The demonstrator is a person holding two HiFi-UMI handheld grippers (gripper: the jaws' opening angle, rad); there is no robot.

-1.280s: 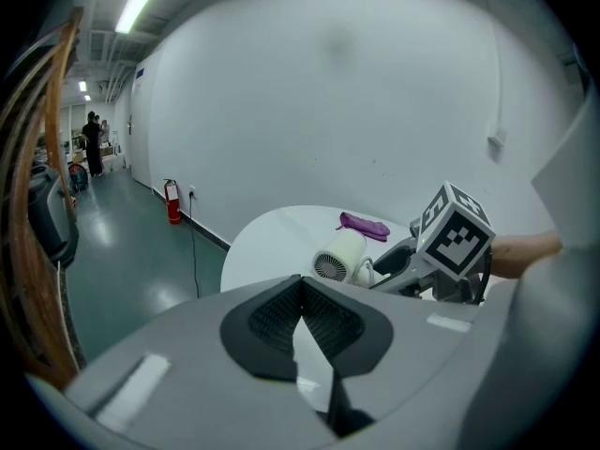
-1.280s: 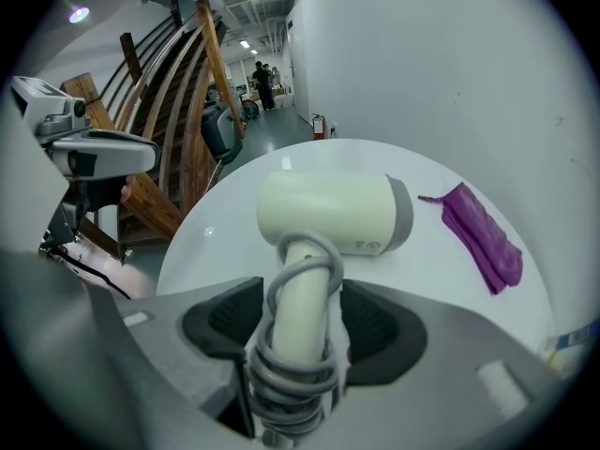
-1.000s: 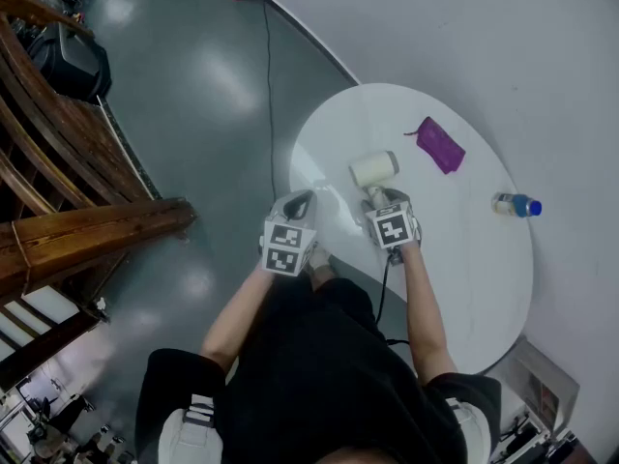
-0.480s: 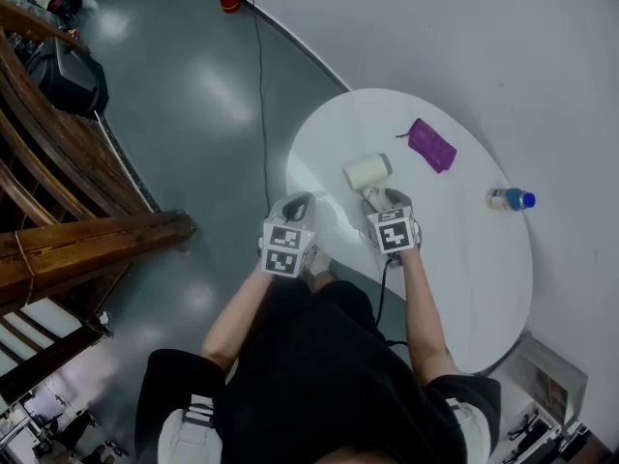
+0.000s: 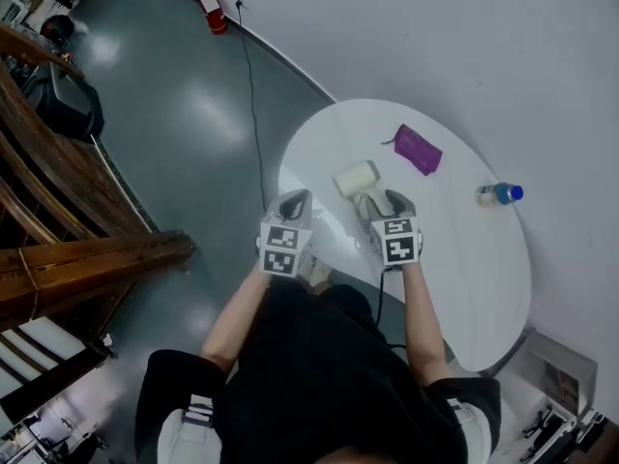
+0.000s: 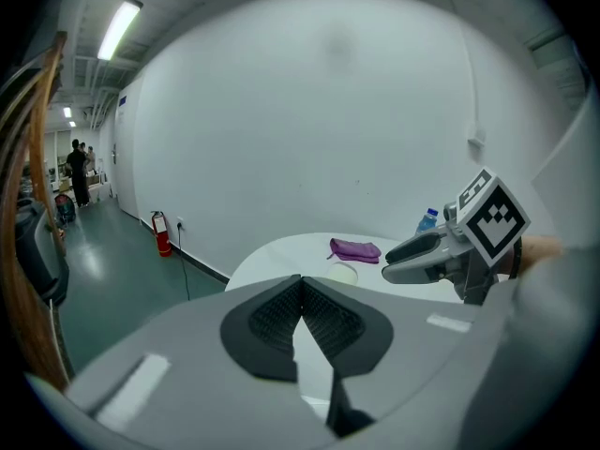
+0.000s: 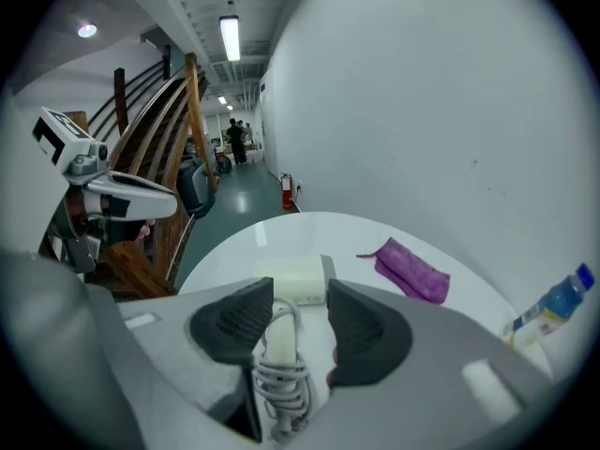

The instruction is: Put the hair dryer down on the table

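Note:
The cream hair dryer point(image 5: 356, 179) lies on the white round table point(image 5: 464, 259), its barrel point(image 7: 298, 279) pointing left and its cord-wrapped handle point(image 7: 279, 336) pointing toward me. My right gripper point(image 5: 380, 201) straddles that handle, and its jaws are closing. In the right gripper view point(image 7: 300, 312) the handle sits between the pads, close to the left one, with a gap on the right. My left gripper point(image 5: 296, 201) hovers at the table's near left edge. Its pads point(image 6: 302, 293) meet at the tip with nothing between them.
A purple pouch point(image 5: 418, 150) lies beyond the dryer, and a small blue-capped bottle point(image 5: 498, 194) lies to the right. Left of the table are a wooden stair railing point(image 5: 58, 249) and grey floor. A red fire extinguisher point(image 5: 211, 8) stands by the far wall.
The head view has swung a little, so the table sits lower and further left. The dryer stays on the table with the right gripper at its handle. The left gripper keeps its place.

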